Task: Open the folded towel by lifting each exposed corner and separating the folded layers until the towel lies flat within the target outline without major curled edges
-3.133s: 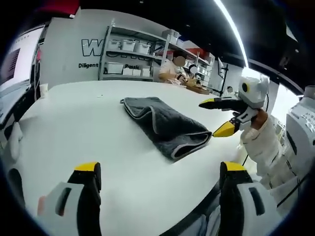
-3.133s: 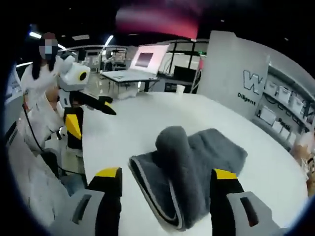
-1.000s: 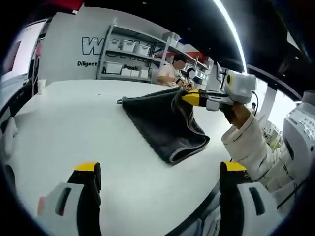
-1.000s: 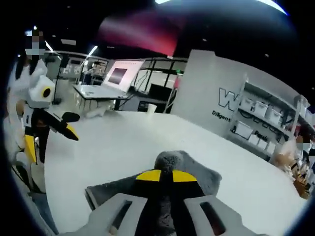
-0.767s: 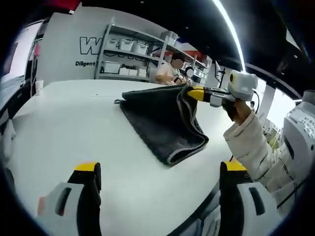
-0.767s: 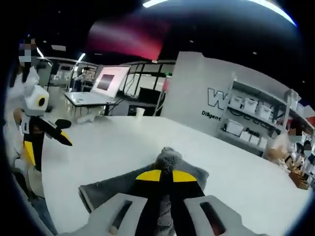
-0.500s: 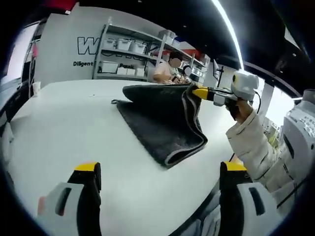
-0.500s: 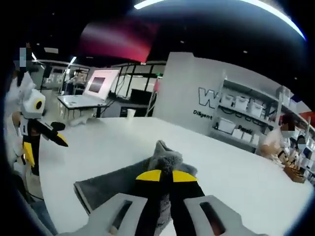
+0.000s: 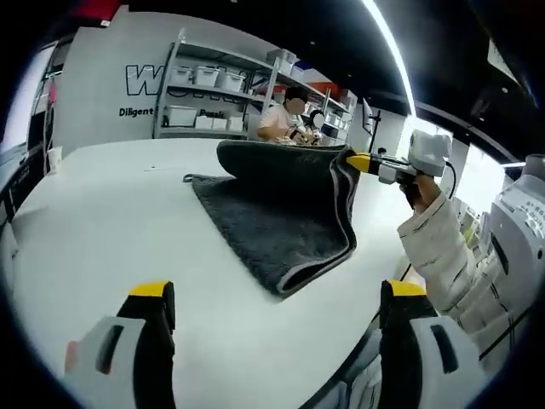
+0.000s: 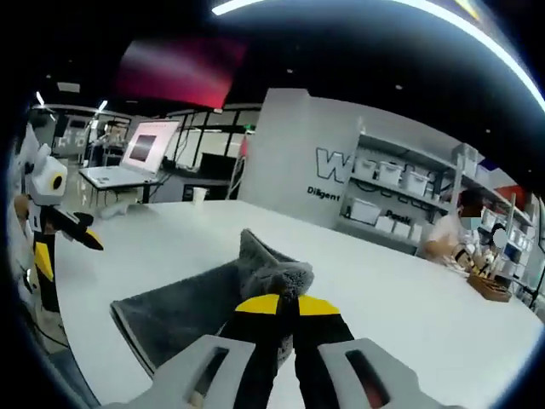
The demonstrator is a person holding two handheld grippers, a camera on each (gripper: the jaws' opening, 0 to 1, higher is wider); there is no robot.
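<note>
One corner of the grey towel (image 9: 281, 217) is clamped between the right gripper (image 10: 280, 304) jaws and lifted off the worktop (image 9: 102, 221), presumably to peel its top layer; the left gripper (image 9: 277, 294) is held back (jaws apart).

White sleeve (image 9: 443, 256), left gripper (image 9: 277, 294) grey with black jaws and yellow tips, right gripper (image 10: 286, 304) likewise
</note>
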